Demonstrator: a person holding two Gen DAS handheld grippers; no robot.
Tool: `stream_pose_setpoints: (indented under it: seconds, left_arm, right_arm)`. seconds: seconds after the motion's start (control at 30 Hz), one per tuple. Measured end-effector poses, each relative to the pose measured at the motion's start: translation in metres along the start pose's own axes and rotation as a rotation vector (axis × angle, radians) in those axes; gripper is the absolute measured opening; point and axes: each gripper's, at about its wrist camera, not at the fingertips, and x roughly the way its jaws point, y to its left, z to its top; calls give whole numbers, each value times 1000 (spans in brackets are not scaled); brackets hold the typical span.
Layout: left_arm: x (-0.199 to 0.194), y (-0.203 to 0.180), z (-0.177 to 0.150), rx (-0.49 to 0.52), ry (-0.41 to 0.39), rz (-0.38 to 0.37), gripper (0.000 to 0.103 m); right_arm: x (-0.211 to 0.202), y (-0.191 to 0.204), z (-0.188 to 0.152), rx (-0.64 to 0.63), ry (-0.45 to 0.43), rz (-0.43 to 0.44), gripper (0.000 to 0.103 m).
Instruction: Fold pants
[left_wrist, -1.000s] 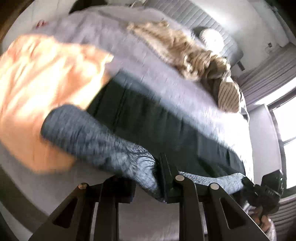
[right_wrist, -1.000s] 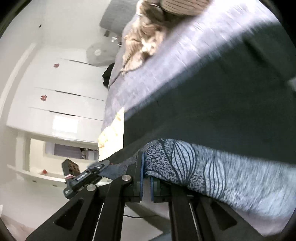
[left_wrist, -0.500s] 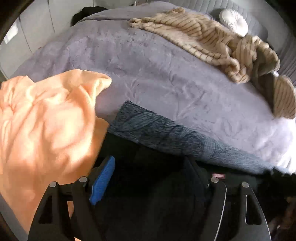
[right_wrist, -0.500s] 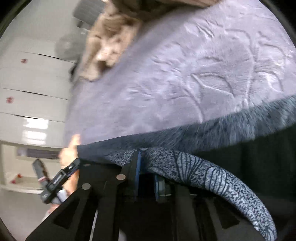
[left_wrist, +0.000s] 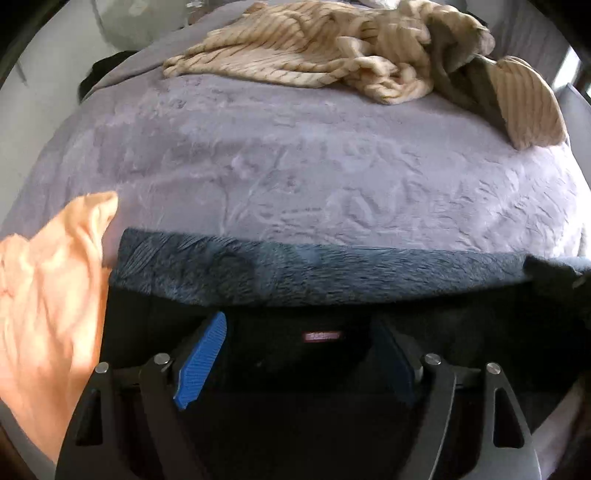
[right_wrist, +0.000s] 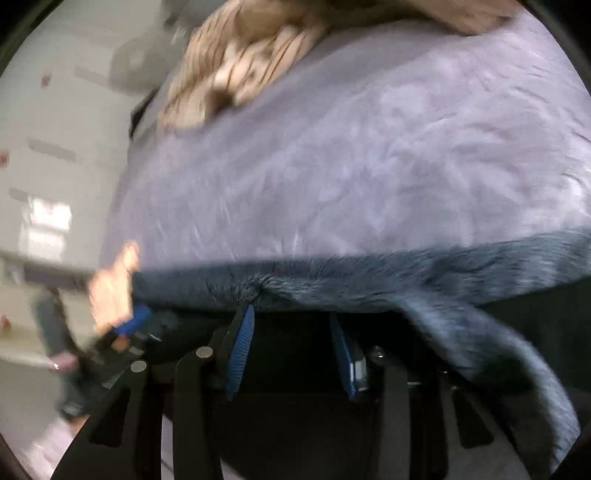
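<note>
Grippers, left gripper (left_wrist: 301, 354) and right gripper (right_wrist: 291, 343), spread wide, empty, over folded pants (left_wrist: 332, 273).

Left gripper (left_wrist: 299, 354) open over dark pants (left_wrist: 295, 273) on a lavender bedspread (left_wrist: 295, 166)

The jaws stand wide apart above the black fabric and a small red label (left_wrist: 320, 335), one blue finger pad (left_wrist: 201, 360) catching light. The pants' blue-grey patterned edge runs straight across the bed. An orange garment (left_wrist: 48, 302) lies just left of them, and a rumpled beige striped blanket (left_wrist: 332, 48) sits well beyond.
</note>
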Motion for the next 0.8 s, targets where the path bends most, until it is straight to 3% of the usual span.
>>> stream_pose_setpoints:
  seconds: [0.03,0.1,0.17,0.33,0.47,0.6,0.7,0.8]
  left_arm:
    - [-7,-8,-2,42,0,-18,81]
    - [-21,-25,-8,144,-10,-39,81]
    - [-40,-59,-21,257,-6,-121,81]
    - [-66,-166,-52,368,87,-487,81]
    - [-63,-248,-71,425,177,-641,81]
    - [-56,-309,-88,475,242,-663,81]
    - [-53,-337,-99,481,276,-674,81]
    - [-44,-334,-108,475,313,-681,81]
  right_arm:
    - [-22,-4,-3,15,-43,34,52]
    - [-68,-17,-19,44,-94,100,71]
    - [-118,-42,-46,141,-148,122,72]
    - [-212,-129,-152,396,-231,-41,72]
    - [-251,-190,-242,605,-232,-144,72]
    - [-251,-229,-302,730,-197,-111,72]
    - [-237,-243,-313,749,-208,-24,72]
    - [-219,-255,-313,753,-211,75,72]
